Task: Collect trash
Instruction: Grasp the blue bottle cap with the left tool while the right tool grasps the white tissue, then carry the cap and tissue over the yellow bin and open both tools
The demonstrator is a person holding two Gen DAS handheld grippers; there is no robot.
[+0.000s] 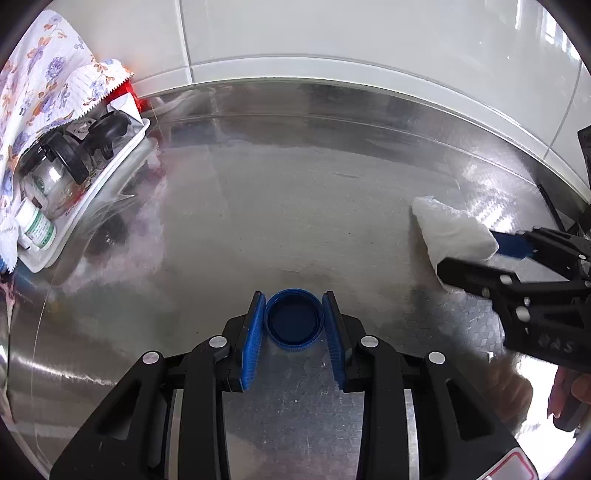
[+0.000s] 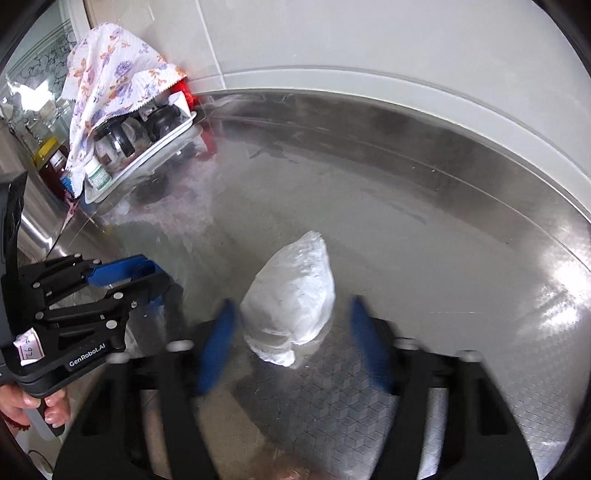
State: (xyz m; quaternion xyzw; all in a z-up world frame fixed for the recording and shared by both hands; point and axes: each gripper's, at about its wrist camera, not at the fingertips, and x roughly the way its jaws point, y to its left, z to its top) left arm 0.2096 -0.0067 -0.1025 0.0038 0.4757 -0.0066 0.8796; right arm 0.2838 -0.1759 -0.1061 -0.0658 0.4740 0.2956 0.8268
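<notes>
A blue bottle cap (image 1: 293,324) lies open side up on the steel counter. My left gripper (image 1: 293,314) is shut on it, one blue pad against each side; this gripper (image 2: 147,280) also shows at the left of the right wrist view. A crumpled white paper wad (image 2: 291,302) lies on the counter between the blurred blue pads of my right gripper (image 2: 291,325). Those pads stand apart from the wad, with a strip of bare counter showing at the right pad, so the gripper is open. In the left wrist view the wad (image 1: 450,229) sits between the right gripper's fingers (image 1: 465,275).
A white tray (image 1: 110,162) with jars and a small bottle stands at the far left, half under a flowered cloth (image 1: 44,81). A white tiled wall (image 1: 332,33) runs along the back of the steel counter (image 1: 277,192). A hand (image 2: 33,402) holds the left gripper's handle.
</notes>
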